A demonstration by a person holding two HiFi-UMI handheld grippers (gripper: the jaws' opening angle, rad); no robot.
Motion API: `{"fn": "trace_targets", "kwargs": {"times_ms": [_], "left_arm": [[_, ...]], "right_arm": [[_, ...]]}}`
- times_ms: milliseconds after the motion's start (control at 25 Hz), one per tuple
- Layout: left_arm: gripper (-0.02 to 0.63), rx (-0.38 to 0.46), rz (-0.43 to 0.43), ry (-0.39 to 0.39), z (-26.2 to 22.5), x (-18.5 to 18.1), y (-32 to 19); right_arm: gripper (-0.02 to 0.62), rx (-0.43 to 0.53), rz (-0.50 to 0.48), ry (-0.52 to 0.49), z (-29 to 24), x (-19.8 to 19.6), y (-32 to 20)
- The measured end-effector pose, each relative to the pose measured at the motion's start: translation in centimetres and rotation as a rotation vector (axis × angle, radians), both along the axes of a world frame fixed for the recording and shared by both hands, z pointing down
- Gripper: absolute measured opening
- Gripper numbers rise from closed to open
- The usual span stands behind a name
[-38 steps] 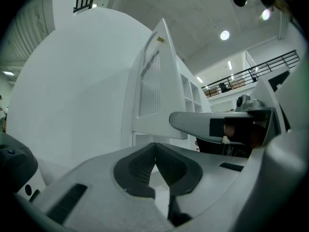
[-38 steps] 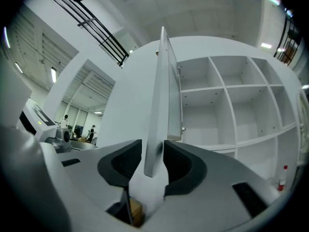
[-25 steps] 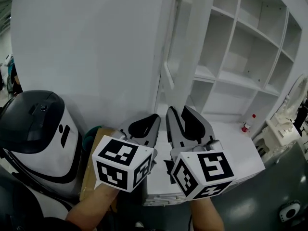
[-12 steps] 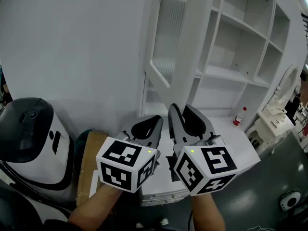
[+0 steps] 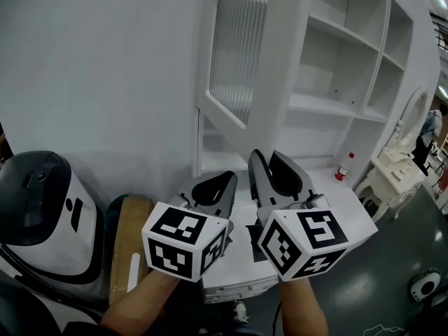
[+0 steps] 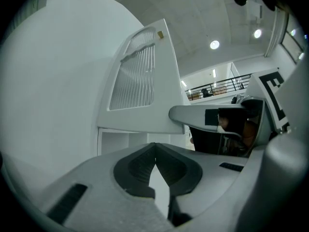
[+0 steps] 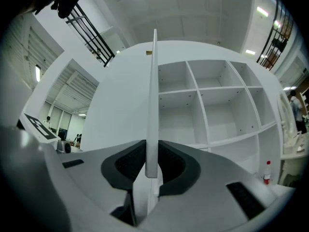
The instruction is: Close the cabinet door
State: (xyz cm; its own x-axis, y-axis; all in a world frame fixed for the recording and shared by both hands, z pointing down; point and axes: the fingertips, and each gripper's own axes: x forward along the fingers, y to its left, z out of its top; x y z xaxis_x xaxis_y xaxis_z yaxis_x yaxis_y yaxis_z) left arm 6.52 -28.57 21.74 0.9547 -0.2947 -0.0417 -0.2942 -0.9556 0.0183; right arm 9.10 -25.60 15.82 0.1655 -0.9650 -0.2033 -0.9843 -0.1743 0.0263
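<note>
The white cabinet door (image 5: 238, 54) with a ribbed glass panel stands open in front of the shelves. In the head view my right gripper (image 5: 264, 158) reaches up to the door's lower edge. In the right gripper view the thin door edge (image 7: 152, 105) runs straight up between the jaws of my right gripper (image 7: 152, 151). Its jaws have just been closing, and the pads now press on both sides of the edge. My left gripper (image 5: 228, 177) is beside it, shut and holding nothing. In the left gripper view the tips of my left gripper (image 6: 155, 146) meet below the door (image 6: 135, 76).
Bare white shelves (image 5: 336, 68) fill the cabinet to the right. A red-capped bottle (image 5: 341, 166) stands on the cabinet's counter (image 5: 343, 212). A black and white machine (image 5: 42, 208) and a wooden board (image 5: 129, 236) are at the lower left, and a white dresser (image 5: 392, 173) at the far right.
The door has swung from nearly edge-on to showing its ribbed panel. The right jaws have narrowed onto the door's edge. Both grippers moved along with it.
</note>
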Motion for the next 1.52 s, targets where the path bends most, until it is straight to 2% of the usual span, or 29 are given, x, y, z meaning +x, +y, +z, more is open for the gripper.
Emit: {"fn": "trace_targets", "kwargs": {"times_ms": [600, 1000, 1520], "left_arm": [[0.012, 0.022, 0.016, -0.003, -0.3, 4.9, 0.5], [0.012, 0.033, 0.028, -0.004, -0.2, 9.4, -0.4], [0.012, 0.047, 0.028, -0.019, -0.1, 15.4, -2.3]], "right_arm": [[0.083, 0.009, -0.046, -0.014, 0.0, 4.7, 0.4], [0.107, 0.000, -0.065, -0.035, 0.1, 10.0, -0.6], [0.127, 0.013, -0.141, -0.055, 0.1, 15.7, -2.8]]}}
